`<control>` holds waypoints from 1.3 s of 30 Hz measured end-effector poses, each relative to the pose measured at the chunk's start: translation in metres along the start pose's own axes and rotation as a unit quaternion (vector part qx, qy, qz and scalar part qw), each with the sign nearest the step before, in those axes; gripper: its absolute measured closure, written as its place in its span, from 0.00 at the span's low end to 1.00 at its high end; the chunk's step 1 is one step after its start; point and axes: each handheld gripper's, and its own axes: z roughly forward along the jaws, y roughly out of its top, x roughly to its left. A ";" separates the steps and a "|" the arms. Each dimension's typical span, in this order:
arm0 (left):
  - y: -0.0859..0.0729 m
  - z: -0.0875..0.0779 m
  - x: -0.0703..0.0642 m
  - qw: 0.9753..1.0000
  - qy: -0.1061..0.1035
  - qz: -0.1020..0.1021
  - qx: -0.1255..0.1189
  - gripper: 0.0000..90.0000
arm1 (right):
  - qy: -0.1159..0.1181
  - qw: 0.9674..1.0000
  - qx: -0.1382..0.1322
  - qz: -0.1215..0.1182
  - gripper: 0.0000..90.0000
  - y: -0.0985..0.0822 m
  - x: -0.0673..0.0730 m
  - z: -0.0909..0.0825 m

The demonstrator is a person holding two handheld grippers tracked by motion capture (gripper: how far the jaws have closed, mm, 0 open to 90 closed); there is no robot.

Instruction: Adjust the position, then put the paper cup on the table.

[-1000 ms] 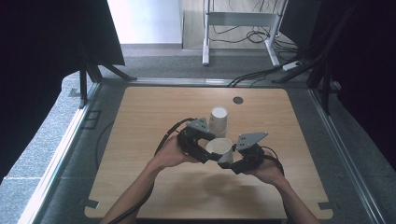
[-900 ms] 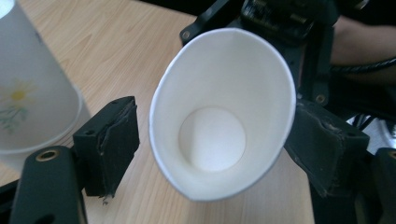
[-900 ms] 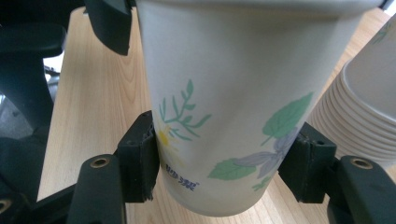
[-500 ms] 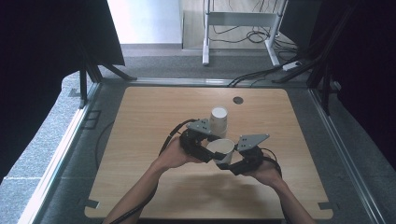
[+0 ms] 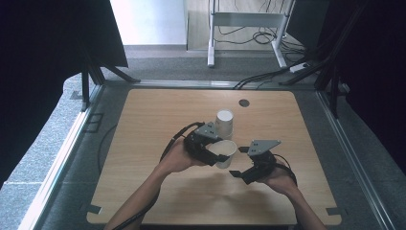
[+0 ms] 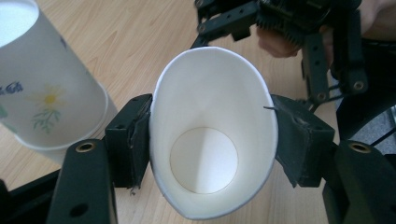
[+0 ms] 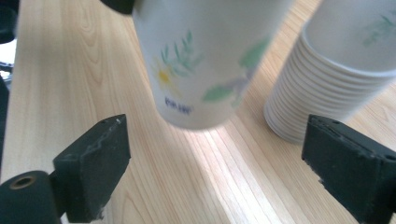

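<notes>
While the person's left forearm comes in from about 7 o'clock on the high view, its hand carries the left tool (image 5: 214,149) near the middle of the worktop (image 5: 143,124), pointing toward 3 o'clock with its jaws pressed on a single paper cup (image 5: 224,152), squeezing its rim into an oval. That cup hangs tilted, its mouth facing the person, just at 6 o'clock of the stack of cups (image 5: 224,123), which stands upside down on the wood. The right forearm enters from about 5 o'clock, and the right tool (image 5: 242,162) sits just at 4 o'clock of the held cup, aimed toward 10 o'clock; its jaws have just been opening and now stand wide, clear of the cup. The left gripper view looks straight into the cup's white inside down to its round base, both pads flat against its wall, the right tool beyond its rim. The right gripper view shows instead the cup's outer side with a printed flower, lifted off the worktop, and the ribbed rims of the stack.
</notes>
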 end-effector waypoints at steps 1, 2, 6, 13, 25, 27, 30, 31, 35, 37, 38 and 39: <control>0.000 0.000 0.000 1.000 0.004 0.001 0.002 0.38 | -0.002 1.000 0.001 0.004 0.07 -0.002 -0.001 -0.001; -0.001 -0.001 0.000 1.000 0.006 0.001 0.004 0.38 | -0.005 1.000 0.001 0.006 0.07 -0.004 -0.001 -0.002; -0.003 -0.002 0.001 1.000 0.019 -0.001 0.008 0.38 | -0.017 1.000 0.006 0.014 0.06 -0.011 -0.002 -0.005; -0.007 -0.005 0.004 0.999 0.038 -0.004 0.022 0.37 | -0.036 0.999 0.010 0.022 0.05 -0.017 -0.003 -0.009; -0.020 -0.012 0.012 0.996 0.081 -0.022 0.040 0.37 | -0.055 0.998 0.019 0.029 0.03 -0.027 -0.003 -0.014; -0.022 -0.013 0.014 0.995 0.084 -0.026 0.041 0.37 | -0.059 0.997 0.021 0.033 0.02 -0.030 -0.004 -0.015; -0.025 -0.014 0.016 0.994 0.092 -0.031 0.043 0.37 | -0.063 0.997 0.024 0.036 0.02 -0.033 -0.004 -0.016; -0.027 -0.015 0.017 0.994 0.093 -0.034 0.042 0.37 | -0.064 0.997 0.026 0.037 0.01 -0.034 -0.004 -0.016; -0.031 -0.017 0.019 0.994 0.096 -0.041 0.040 0.37 | -0.072 0.996 0.027 0.043 0.00 -0.037 -0.004 -0.017; -0.033 -0.018 0.020 0.993 0.100 -0.045 0.038 0.37 | -0.075 0.996 0.028 0.046 0.00 -0.039 -0.004 -0.018; -0.034 -0.019 0.021 0.993 0.102 -0.046 0.038 0.37 | -0.076 0.996 0.029 0.047 0.00 -0.040 -0.004 -0.018; -0.035 -0.019 0.022 0.993 0.103 -0.050 0.036 0.37 | -0.078 0.995 0.030 0.047 0.00 -0.041 -0.004 -0.018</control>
